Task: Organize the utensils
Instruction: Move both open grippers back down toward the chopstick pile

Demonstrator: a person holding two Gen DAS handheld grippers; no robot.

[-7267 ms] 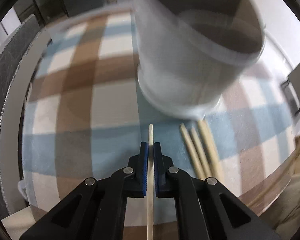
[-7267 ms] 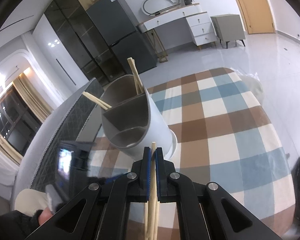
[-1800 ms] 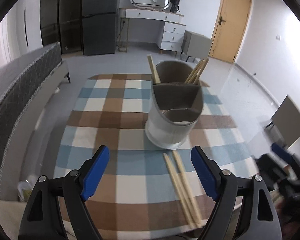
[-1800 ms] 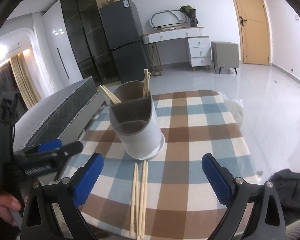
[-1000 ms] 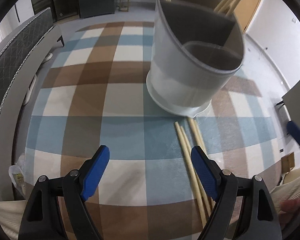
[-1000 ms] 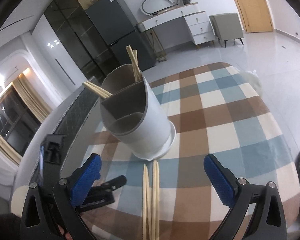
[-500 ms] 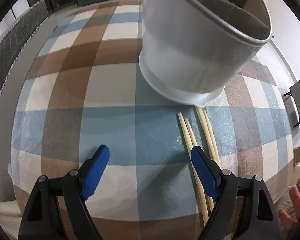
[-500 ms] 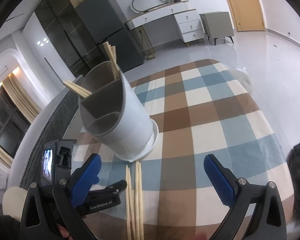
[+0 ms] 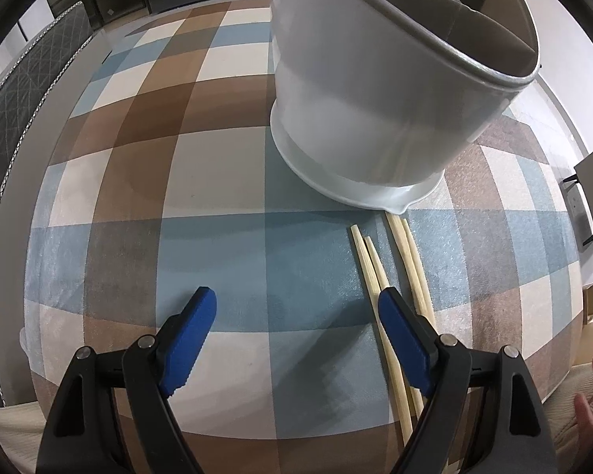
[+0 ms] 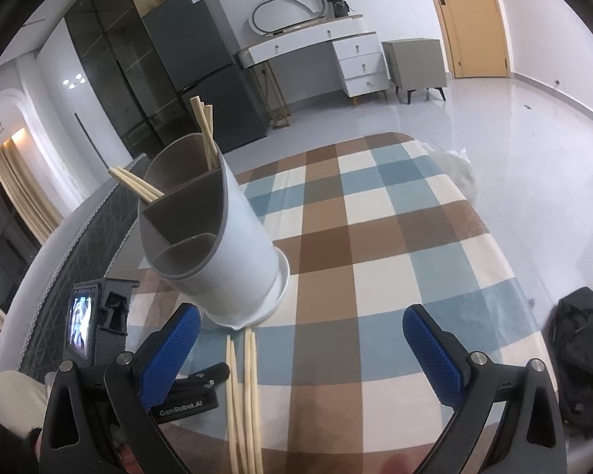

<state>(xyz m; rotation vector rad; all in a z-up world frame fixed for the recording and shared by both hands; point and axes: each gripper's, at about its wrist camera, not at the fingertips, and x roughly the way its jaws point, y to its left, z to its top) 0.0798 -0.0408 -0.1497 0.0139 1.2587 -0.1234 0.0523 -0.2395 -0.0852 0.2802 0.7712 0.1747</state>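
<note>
four pale wooden chopsticks [image 9: 379, 276] lie side by side on the checked blue, brown and cream cloth of the bench [image 9: 217, 181], their tips just short of the base of the tall white cylindrical utensil holder with grey inner compartments [image 9: 379, 91]. more chopsticks [image 10: 205, 130] already stand in the holder's rear compartments, so the sorting looks partly done and the step in hand appears to be fetching the next one.

the left gripper [image 9: 292, 330] points steeply down at the cloth in front of the holder, its blue-padded fingers [image 9: 187, 331] spread wide and empty, the right-hand pad lying over the nearest chopstick. the right gripper [image 10: 300, 349] hangs higher, fingers likewise spread with nothing between them.

the next move likely calls for shifting the left gripper sideways so one chopstick sits between the pads, then closing without catching its neighbour.
</note>
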